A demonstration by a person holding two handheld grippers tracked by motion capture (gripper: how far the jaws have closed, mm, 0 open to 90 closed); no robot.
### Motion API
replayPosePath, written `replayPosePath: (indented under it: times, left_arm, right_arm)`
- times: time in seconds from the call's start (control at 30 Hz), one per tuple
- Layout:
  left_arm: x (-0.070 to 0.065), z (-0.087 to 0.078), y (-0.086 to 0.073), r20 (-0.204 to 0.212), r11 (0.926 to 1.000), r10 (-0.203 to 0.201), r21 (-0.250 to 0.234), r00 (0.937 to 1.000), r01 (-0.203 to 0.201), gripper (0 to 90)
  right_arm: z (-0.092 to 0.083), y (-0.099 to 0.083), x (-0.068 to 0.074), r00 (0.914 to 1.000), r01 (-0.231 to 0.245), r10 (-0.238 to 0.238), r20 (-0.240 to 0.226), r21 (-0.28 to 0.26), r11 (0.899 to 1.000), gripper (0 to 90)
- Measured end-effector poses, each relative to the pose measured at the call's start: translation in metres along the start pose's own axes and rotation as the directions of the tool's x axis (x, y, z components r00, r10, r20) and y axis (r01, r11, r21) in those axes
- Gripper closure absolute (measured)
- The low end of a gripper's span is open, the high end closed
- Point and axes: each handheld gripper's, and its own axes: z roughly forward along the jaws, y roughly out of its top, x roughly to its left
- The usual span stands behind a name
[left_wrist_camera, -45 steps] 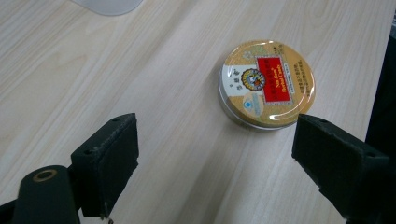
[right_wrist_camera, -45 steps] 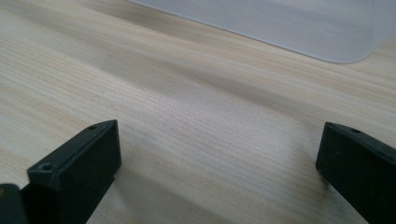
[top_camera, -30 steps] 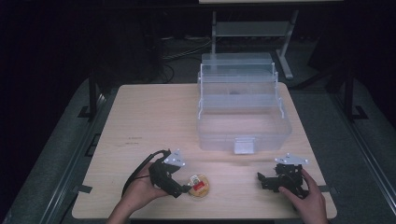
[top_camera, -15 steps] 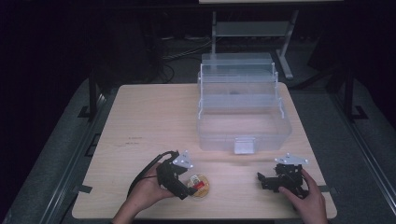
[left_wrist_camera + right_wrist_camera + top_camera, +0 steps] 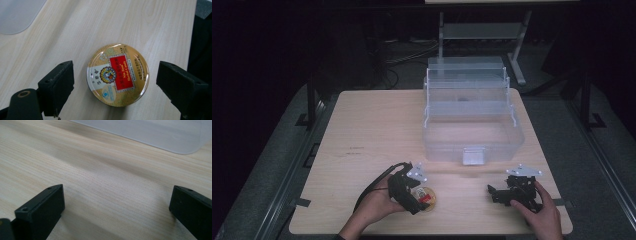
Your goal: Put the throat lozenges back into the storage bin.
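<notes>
Left gripper view: the left tool (image 5: 113,90) hangs over a round tin (image 5: 117,78), jaws spread to either side, not touching it.

The tin lies flat on the desk (image 5: 377,130), ungrasped; the right tool (image 5: 504,192) rests spread, empty; beyond, a clear box (image 5: 472,132) stands open.

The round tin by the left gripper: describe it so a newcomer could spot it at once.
On the wooden table, look at the near edge, left of the clear plastic box. There, between the open jaws of the left gripper, lies a flat round tin, gold-lidded with a red label, the only colourful thing on the table.
</notes>
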Motion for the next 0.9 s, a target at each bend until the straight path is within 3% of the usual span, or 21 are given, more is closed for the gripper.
replayPosePath:
  times: [0.4,0.9]
  left_arm:
    - [-0.001,0.008,0.011,0.010,0.9995,0.025,0.018,0.9996,-0.025,13.9]
    - [-0.003,0.025,0.016,0.032,0.9947,0.056,0.085,0.9979,-0.058,13.6]
  right_arm:
    - [0.000,0.000,0.000,1.0000,0.000,0.000,0.000,0.000,1.000,0.0]
    - [0.000,0.000,0.000,1.0000,0.002,-0.002,0.001,-0.001,1.000,0.0]
